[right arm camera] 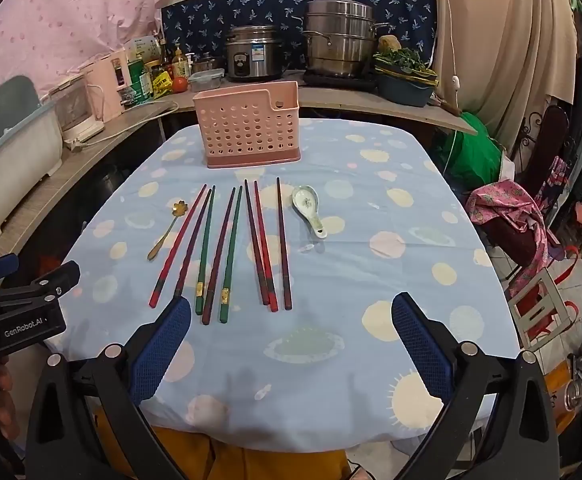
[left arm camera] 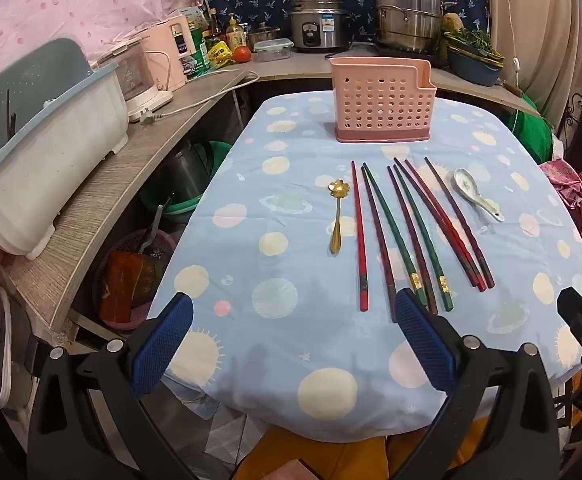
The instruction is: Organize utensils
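Observation:
A pink perforated utensil holder (left arm camera: pixel 383 104) (right arm camera: pixel 247 126) stands upright at the far end of the blue dotted tablecloth (left arm camera: pixel 291 360) (right arm camera: pixel 351 360). In front of it lie several red, dark and green chopsticks (left arm camera: pixel 407 232) (right arm camera: pixel 231 248) side by side. A gold flower-shaped spoon (left arm camera: pixel 335 216) (right arm camera: pixel 167 232) lies left of them, and a white ceramic spoon (left arm camera: pixel 475 194) (right arm camera: pixel 311 210) lies to their right. My left gripper (left arm camera: pixel 295 308) is open and empty at the near table edge. My right gripper (right arm camera: pixel 291 312) is open and empty, just short of the chopstick ends.
A wooden counter (left arm camera: pixel 103 200) runs along the left and back with a dish rack (left arm camera: pixel 51 148), a pink kettle (left arm camera: pixel 171 56), a rice cooker (left arm camera: pixel 317 24) and steel pots (left arm camera: pixel 407 12). A pink cloth bundle (right arm camera: pixel 511 216) sits at the right.

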The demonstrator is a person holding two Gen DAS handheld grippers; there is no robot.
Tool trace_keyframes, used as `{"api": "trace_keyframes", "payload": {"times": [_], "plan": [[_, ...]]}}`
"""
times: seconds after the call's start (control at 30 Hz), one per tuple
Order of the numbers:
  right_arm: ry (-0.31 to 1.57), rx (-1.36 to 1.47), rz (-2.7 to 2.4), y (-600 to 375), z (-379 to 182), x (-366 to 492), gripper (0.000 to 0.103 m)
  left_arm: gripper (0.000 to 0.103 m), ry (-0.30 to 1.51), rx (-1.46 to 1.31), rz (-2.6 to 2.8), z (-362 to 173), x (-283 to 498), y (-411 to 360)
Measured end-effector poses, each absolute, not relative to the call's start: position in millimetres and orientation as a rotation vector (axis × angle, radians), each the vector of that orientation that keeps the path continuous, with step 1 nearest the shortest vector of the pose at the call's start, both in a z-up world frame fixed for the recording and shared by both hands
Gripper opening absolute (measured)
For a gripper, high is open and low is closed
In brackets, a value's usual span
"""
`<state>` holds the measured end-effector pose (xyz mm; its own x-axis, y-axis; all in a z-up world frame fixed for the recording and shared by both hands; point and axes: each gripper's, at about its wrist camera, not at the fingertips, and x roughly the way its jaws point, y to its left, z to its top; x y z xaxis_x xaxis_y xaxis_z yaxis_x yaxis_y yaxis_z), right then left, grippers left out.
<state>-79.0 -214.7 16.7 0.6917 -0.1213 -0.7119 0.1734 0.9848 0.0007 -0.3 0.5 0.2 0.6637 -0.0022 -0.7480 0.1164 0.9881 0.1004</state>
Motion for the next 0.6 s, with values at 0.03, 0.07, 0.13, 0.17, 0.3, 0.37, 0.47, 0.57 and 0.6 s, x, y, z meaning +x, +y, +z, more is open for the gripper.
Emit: {"api": "trace_keyframes", "payload": {"times": [0.03,0.07,0.13,0.17,0.3,0.37,0.47,0.57,0.6], "plan": [[0.792,0.065,-0.161,-214.1,16.5,-78.3,0.096,0.096,0.846,0.144,-0.066,-0.1,-0.3,0.7],[0.794,0.062,-0.157,-213.7,16.3,-77.6,0.096,0.096,0.847,0.143,-0.063,-0.2,-0.5,1.0],[0.793,0.059,-0.158,-217.3,20.2,-81.2,0.096,0.096,0.849,0.143,-0.058,-0.1,-1.0,1.7],[0.790,0.056,-0.158,-216.8,20.1,-81.2,0.096,0.096,0.849,0.144,-0.054,0.1,-1.2,2.0],[0.778,0.051,-0.168,-213.2,20.7,-82.7,0.096,0.096,0.840,0.148,-0.060,1.4,1.0,-0.6],[0.777,0.055,-0.170,-215.8,21.0,-83.9,0.096,0.096,0.837,0.147,-0.056,2.1,0.7,-0.4],[0.774,0.059,-0.173,-214.0,19.6,-81.7,0.096,0.096,0.832,0.147,-0.053,3.4,-0.2,-1.9],[0.774,0.059,-0.173,-213.6,19.1,-81.8,0.096,0.096,0.828,0.143,-0.056,3.4,-3.2,2.1],[0.775,0.059,-0.172,-213.9,19.3,-81.6,0.096,0.096,0.826,0.143,-0.056,3.7,-3.5,2.1]]}}
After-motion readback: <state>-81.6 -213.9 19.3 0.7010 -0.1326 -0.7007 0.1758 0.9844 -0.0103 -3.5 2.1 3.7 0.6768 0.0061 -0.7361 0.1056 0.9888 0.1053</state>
